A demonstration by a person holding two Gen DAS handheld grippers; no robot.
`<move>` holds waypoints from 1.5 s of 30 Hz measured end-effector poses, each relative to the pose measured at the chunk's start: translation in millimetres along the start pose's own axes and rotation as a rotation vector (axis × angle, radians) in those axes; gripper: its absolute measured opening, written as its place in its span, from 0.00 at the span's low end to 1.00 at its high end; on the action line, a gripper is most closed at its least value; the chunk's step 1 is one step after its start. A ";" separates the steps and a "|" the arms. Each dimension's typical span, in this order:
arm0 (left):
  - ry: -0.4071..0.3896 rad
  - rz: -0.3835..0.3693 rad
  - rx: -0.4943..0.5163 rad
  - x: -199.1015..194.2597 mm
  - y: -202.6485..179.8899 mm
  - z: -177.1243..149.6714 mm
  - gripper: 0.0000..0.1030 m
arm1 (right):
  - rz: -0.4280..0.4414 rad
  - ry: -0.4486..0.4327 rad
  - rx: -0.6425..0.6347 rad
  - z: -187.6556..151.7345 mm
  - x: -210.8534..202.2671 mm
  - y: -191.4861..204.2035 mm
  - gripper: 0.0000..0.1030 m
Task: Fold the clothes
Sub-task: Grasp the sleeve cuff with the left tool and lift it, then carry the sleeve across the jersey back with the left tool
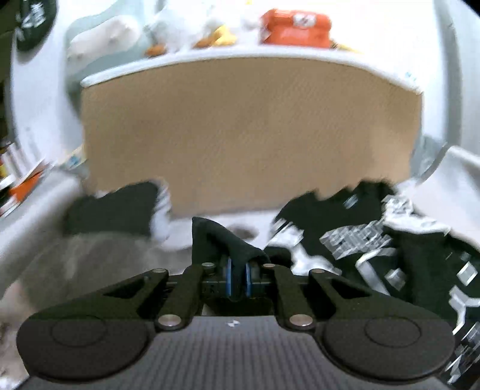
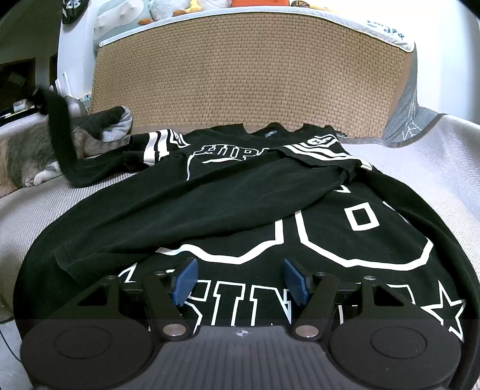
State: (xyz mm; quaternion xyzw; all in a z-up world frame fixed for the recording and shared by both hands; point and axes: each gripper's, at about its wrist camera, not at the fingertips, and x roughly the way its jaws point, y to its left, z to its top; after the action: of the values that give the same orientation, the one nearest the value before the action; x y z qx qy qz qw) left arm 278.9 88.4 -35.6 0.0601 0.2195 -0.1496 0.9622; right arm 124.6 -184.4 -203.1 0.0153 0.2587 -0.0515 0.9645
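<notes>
T-shirt (image 2: 240,192) — black, with white block lettering, a large outlined numeral and a star near its hem — lies spread across the pale woven bed cover (image 2: 435,168), its collar toward the tan wicker headboard (image 2: 249,75) and its hem nearest my right claw (image 2: 240,282). One side is folded diagonally over the chest, so a broad black band crosses the print from lower left to upper right. My right claw hangs just over the hem, blue pads standing wide apart with nothing between them. My left claw (image 1: 238,277) is closed tight on a pinch of the black fabric; the cloth rises in a dark peak from between the blue pads, and the rest of the shirt trails away to the right in a blurred heap of black and white. From the right wrist I can see that lifted piece as a black strip reaching up at the far left edge of the bed. Beside it lies a grey and white cat (image 2: 33,156), stretched along the cover, paws toward the shirt. Above the headboard runs a white ledge (image 1: 270,60) carrying soft toys and an orange package (image 1: 295,28) — all of it blurred in my left view.
</notes>
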 end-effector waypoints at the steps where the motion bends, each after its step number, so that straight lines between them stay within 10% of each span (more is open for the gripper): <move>1: -0.015 -0.033 0.000 2.9 -6.7 8.1 0.09 | 0.001 0.000 0.001 0.2 0.1 -0.2 0.65; 11: -0.038 -0.407 0.169 39.2 -146.5 74.1 0.09 | 0.011 0.000 0.007 0.0 -0.3 -1.9 0.65; 22: 0.114 -0.797 0.476 46.4 -318.7 36.5 0.09 | 0.030 -0.002 0.026 0.0 -1.2 -5.4 0.65; 33: 0.355 -0.813 0.571 69.0 -335.4 -25.8 0.17 | 0.026 -0.008 0.019 -0.6 -0.1 -4.2 0.66; 40: 0.354 -0.881 0.595 53.7 -340.1 -24.9 0.47 | 0.025 -0.008 0.015 -0.2 -0.3 -3.9 0.66; 45: 0.346 -0.930 0.612 42.2 -345.3 -25.2 0.48 | 0.024 -0.007 0.012 0.1 -0.4 -3.7 0.66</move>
State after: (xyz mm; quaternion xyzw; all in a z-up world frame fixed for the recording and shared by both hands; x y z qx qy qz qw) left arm 196.4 -245.4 -94.0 0.2565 0.3235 -0.6010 0.6844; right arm 123.9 -188.0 -202.9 0.0239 0.2547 -0.0415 0.9658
